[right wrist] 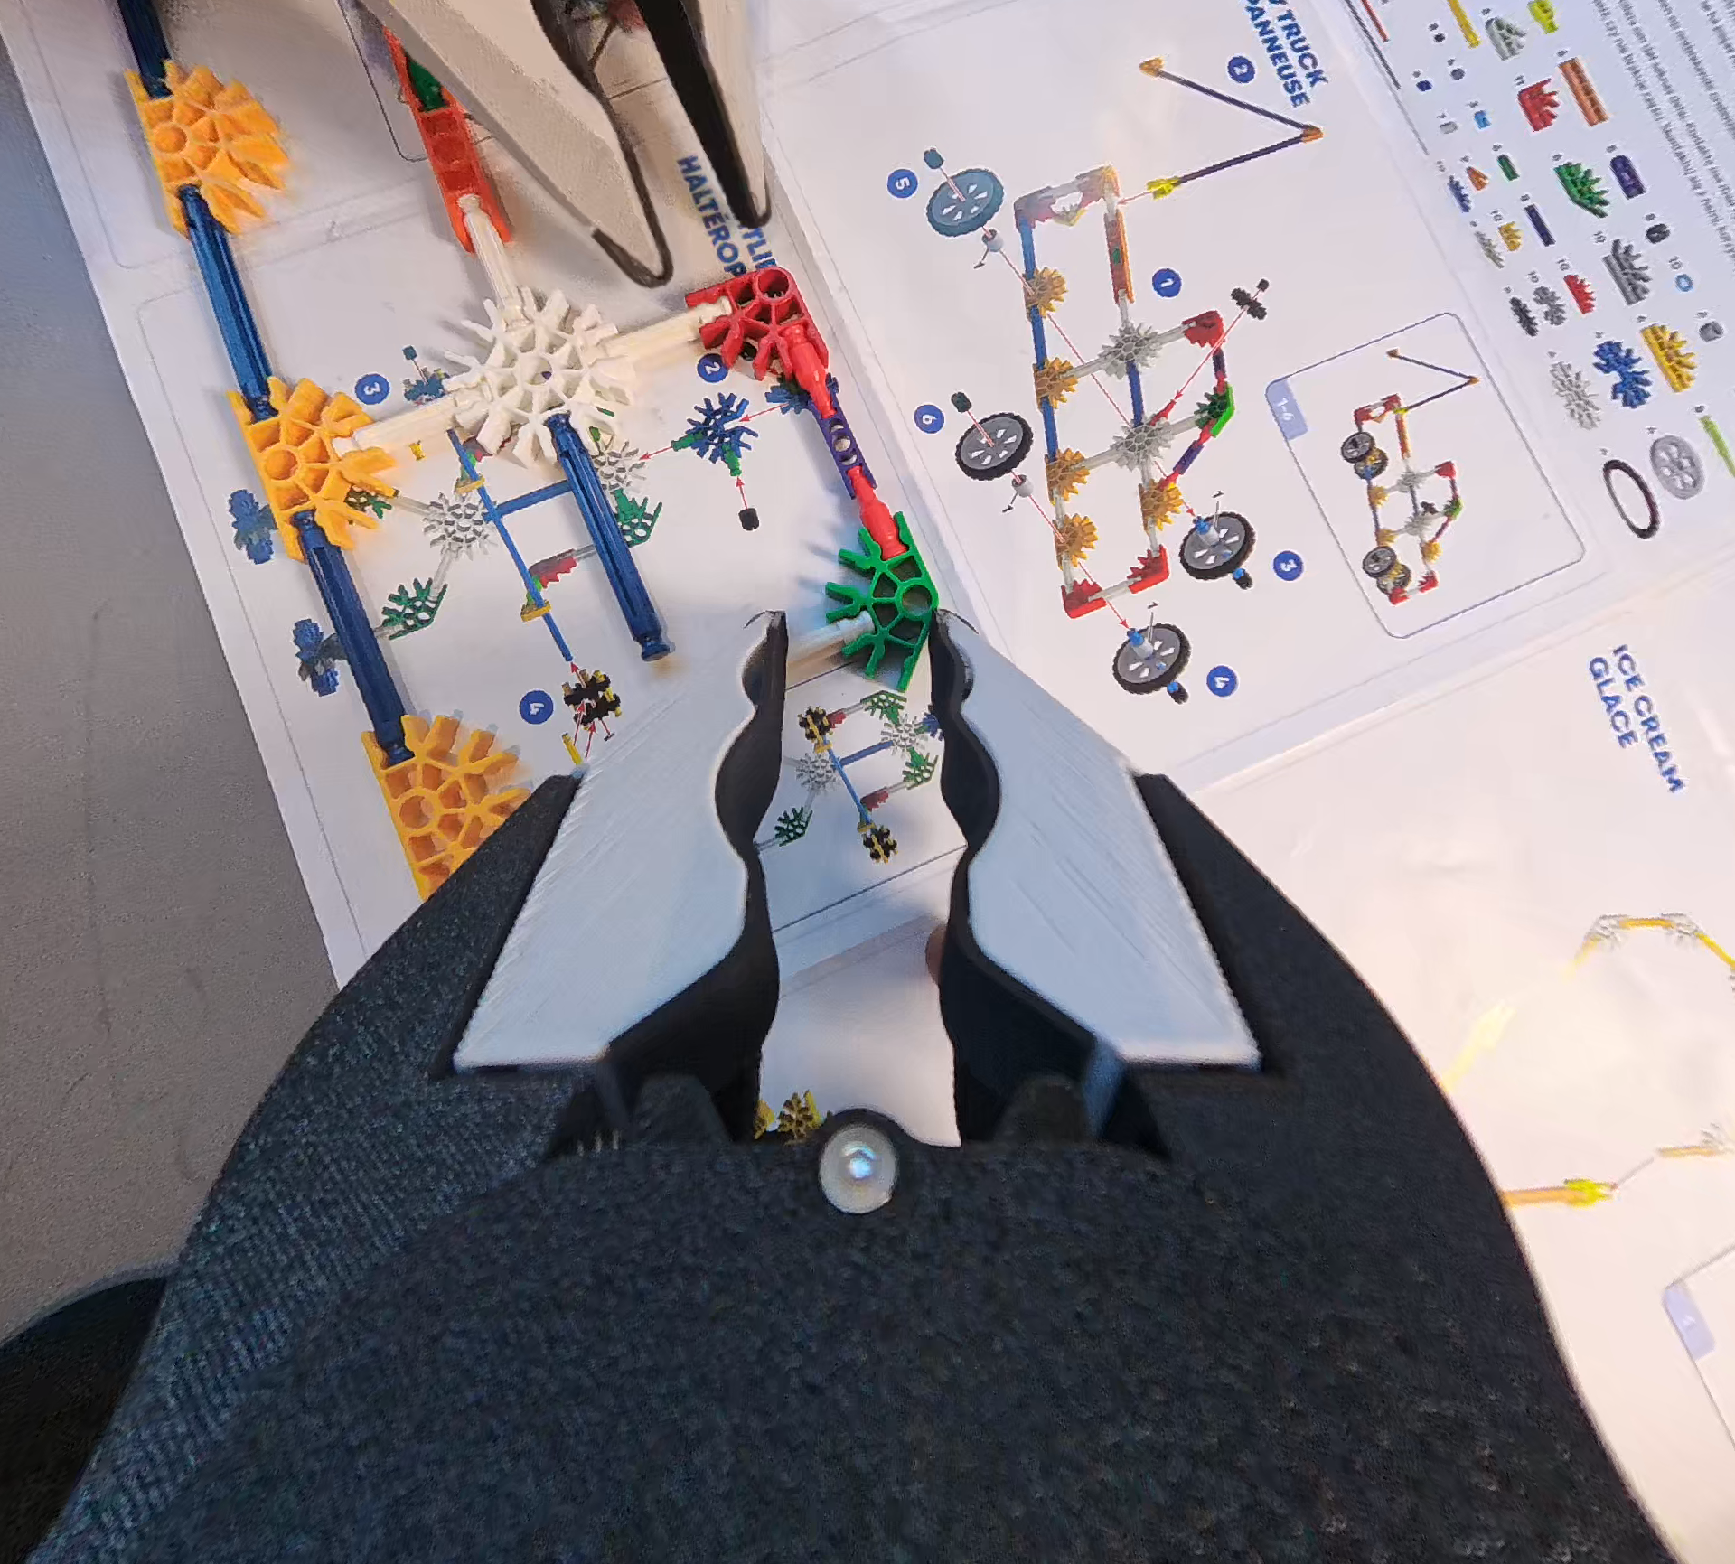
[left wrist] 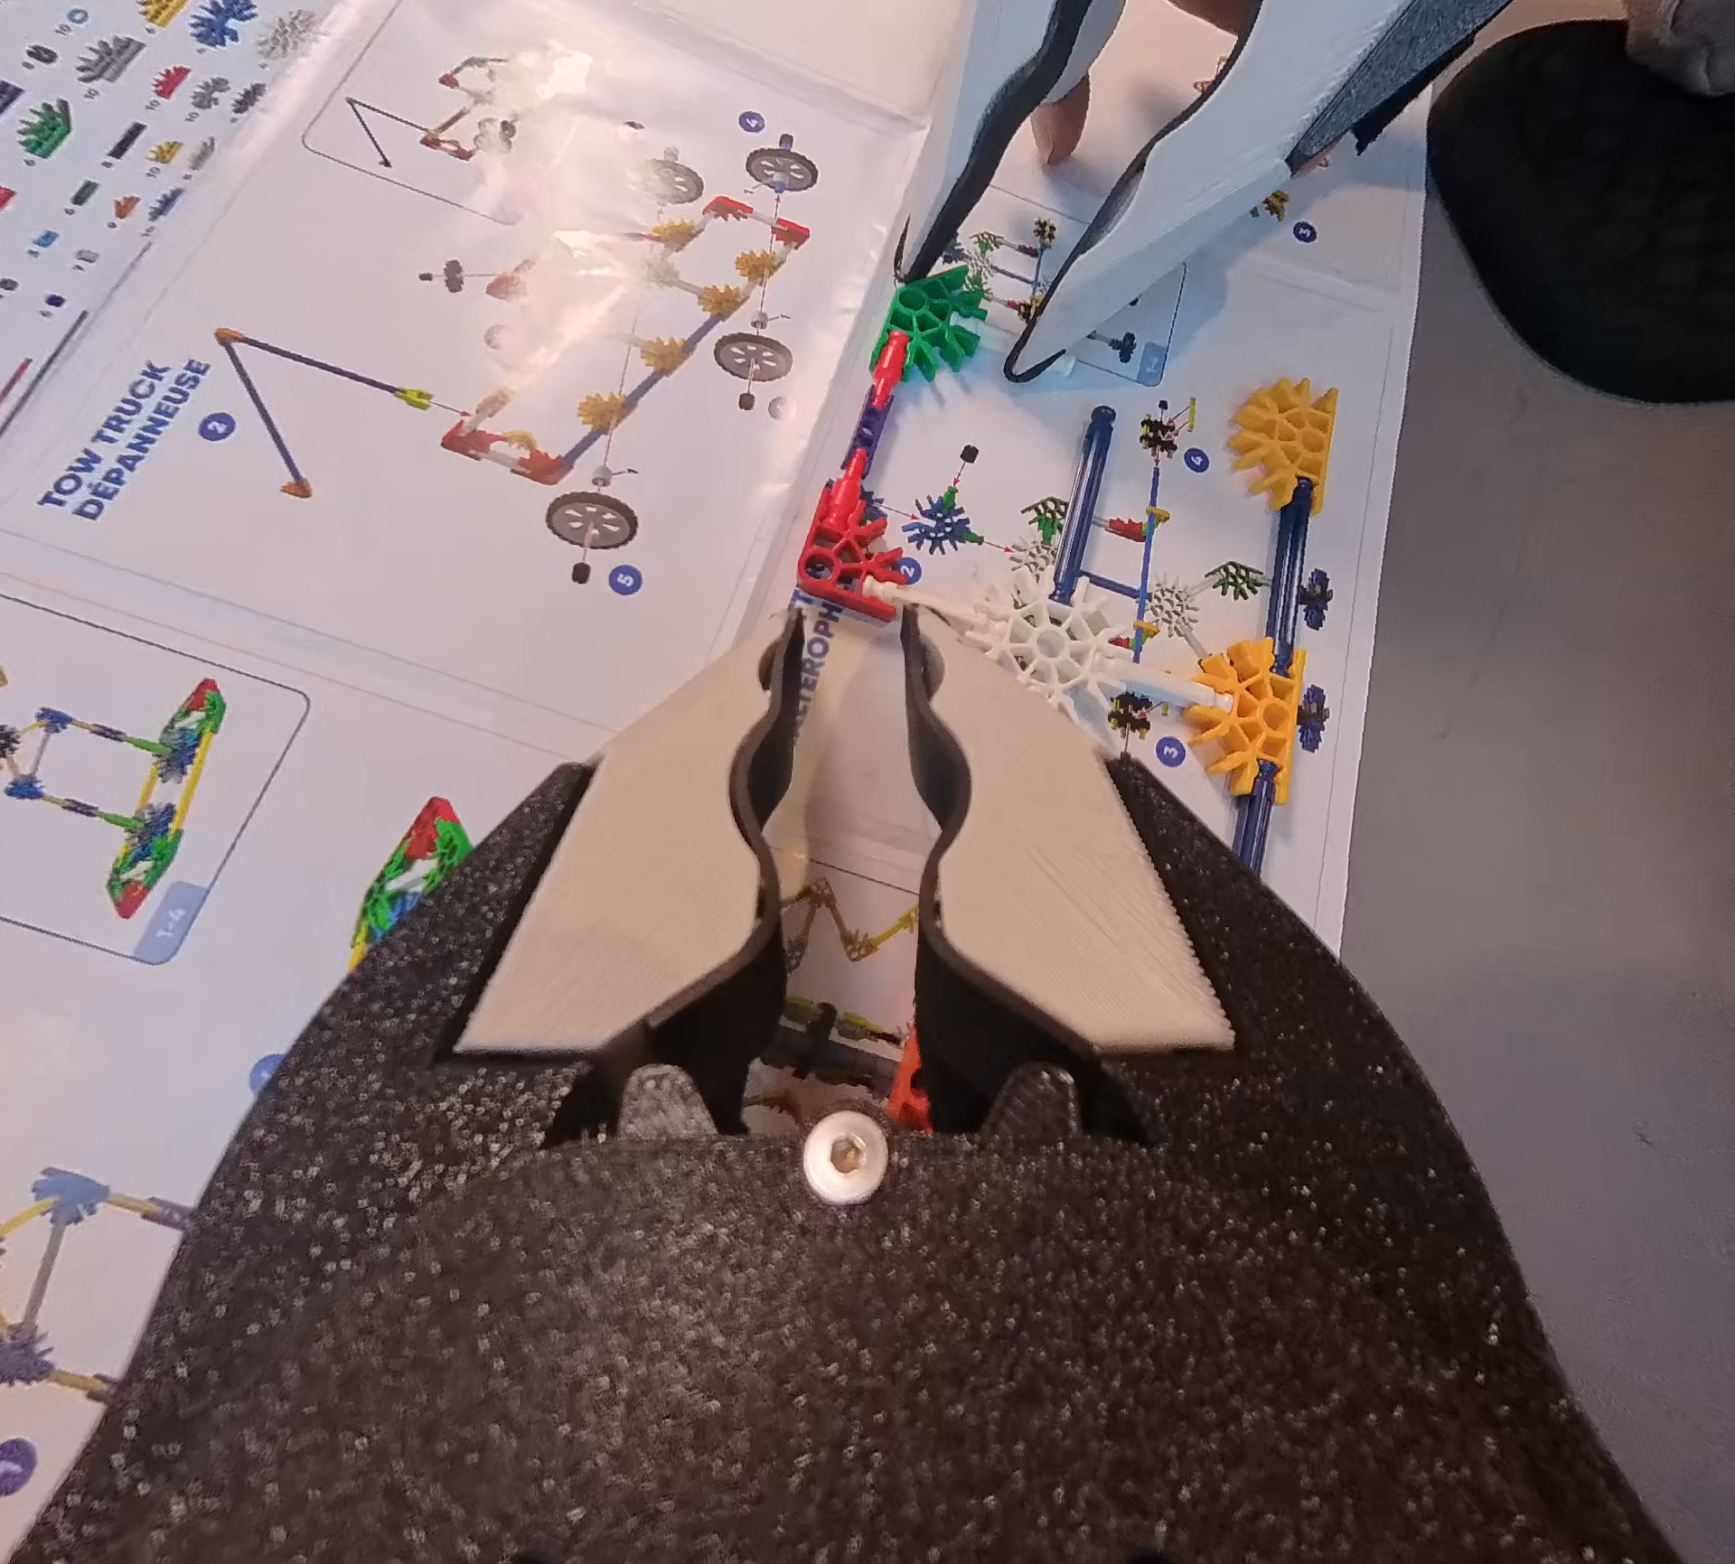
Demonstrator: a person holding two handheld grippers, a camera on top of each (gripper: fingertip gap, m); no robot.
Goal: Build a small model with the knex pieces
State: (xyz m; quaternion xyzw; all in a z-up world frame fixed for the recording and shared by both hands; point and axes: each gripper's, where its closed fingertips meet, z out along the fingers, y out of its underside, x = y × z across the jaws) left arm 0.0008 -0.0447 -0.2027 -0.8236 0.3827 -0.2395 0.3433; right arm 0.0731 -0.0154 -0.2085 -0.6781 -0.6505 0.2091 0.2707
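Note:
A toy build of plastic rods and connectors lies on a printed instruction sheet (left wrist: pixel 469 486). My left gripper (left wrist: pixel 850 622) is open by a narrow gap and empty, with its tips just short of the red corner connector (left wrist: pixel 840 552). A white snowflake connector (left wrist: pixel 1051 646) lies to its right. My right gripper (right wrist: pixel 856 627) is open, with its jaws on either side of the green connector (right wrist: pixel 887 594) and its short white rod (right wrist: pixel 817 644). One fingertip (right wrist: pixel 942 627) touches the connector. A red and purple rod chain (right wrist: pixel 840 439) joins the green connector to the red one (right wrist: pixel 760 317).
Yellow connectors (right wrist: pixel 211 144) on blue rods (right wrist: pixel 221 299) run along the sheet's edge beside bare grey table (right wrist: pixel 113 674). An orange connector (right wrist: pixel 451 153) sits by the left gripper (right wrist: pixel 699 238). A dark round object (left wrist: pixel 1596 205) stands off the sheet. A person's fingers (left wrist: pixel 1066 120) show behind the right gripper (left wrist: pixel 962 322). There is about 9 cm between the tips of the two grippers.

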